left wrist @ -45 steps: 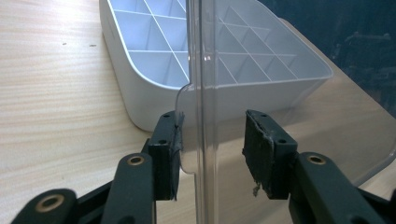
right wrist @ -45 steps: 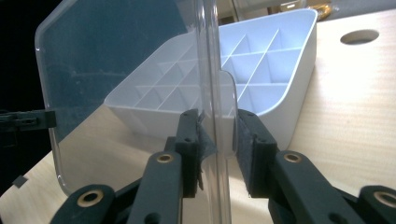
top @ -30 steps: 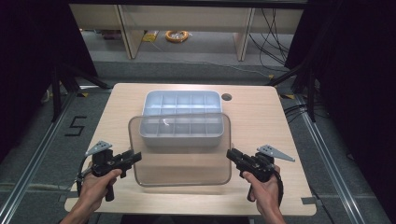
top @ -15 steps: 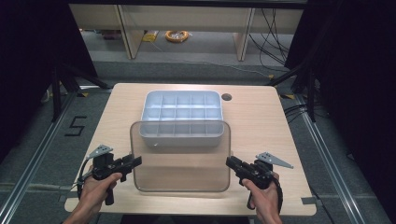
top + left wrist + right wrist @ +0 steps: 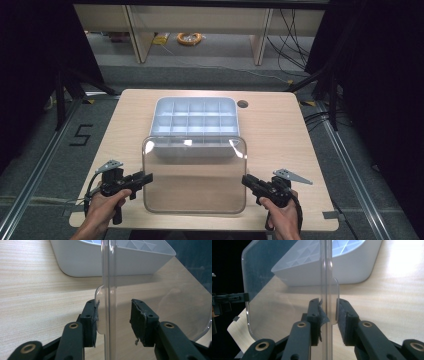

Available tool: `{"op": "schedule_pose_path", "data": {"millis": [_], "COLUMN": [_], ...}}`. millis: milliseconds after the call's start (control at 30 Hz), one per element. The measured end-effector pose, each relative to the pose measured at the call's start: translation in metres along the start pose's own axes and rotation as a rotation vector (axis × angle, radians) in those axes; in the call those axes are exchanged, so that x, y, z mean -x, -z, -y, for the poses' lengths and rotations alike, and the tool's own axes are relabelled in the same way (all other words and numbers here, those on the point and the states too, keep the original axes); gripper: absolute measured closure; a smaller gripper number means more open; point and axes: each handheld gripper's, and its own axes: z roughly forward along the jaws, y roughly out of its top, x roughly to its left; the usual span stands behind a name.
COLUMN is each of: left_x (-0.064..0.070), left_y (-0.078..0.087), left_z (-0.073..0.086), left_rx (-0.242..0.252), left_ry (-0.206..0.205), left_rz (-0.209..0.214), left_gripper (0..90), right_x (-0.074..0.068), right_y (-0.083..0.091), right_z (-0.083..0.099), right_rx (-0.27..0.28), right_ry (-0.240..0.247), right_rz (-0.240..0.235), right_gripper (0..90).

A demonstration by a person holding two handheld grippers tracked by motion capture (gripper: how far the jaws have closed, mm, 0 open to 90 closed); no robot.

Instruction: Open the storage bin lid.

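A clear plastic lid (image 5: pixel 195 175) lies over the front of the table, and its far edge overlaps the near wall of a white compartment tray (image 5: pixel 194 117). My left gripper (image 5: pixel 145 178) is at the lid's left edge. In the left gripper view the gripper (image 5: pixel 113 320) is open around the lid's rim (image 5: pixel 109 277): one pad touches the lid's tab and the other stands clear. My right gripper (image 5: pixel 247 181) holds the right edge. In the right gripper view the gripper (image 5: pixel 329 315) is shut on the lid (image 5: pixel 287 290), with the tray (image 5: pixel 352 267) beyond.
The wooden table (image 5: pixel 300 150) has a round cable hole (image 5: pixel 243 104) at the back right. Bare wood lies on both sides of the tray. The front edge is just behind my hands. My left gripper (image 5: pixel 229 300) is visible through the lid in the right gripper view.
The lid has slid toward the person and off the tray, with both grippers drawing back to the table's front edge.
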Motion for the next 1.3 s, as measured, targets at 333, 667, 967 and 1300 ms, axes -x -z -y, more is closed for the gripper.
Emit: {"op": "schedule_pose_path", "data": {"millis": [333,667,967,1300], "left_x": [-0.002,-0.006,-0.008,-0.012], "left_y": [-0.005,-0.007,-0.007,-0.011], "left_z": [0.01,0.018,0.022,0.025], "left_rx": [-0.028,-0.068,-0.094,-0.123], "left_ry": [0.009,0.02,0.01,0.039], "left_rz": [0.015,0.018,0.035,0.047], "left_gripper": [56.7,54.0,53.4,53.0], "right_x": [0.01,0.008,0.011,0.014], "right_y": [-0.006,-0.009,-0.008,-0.011], "right_z": [0.009,0.017,0.021,0.024], "right_rx": [-0.045,-0.089,-0.103,-0.13], "right_ry": [-0.044,-0.097,-0.104,-0.115], "right_rz": [0.009,0.015,0.012,0.017], "right_gripper": [71.5,69.5,68.9,67.3]}}
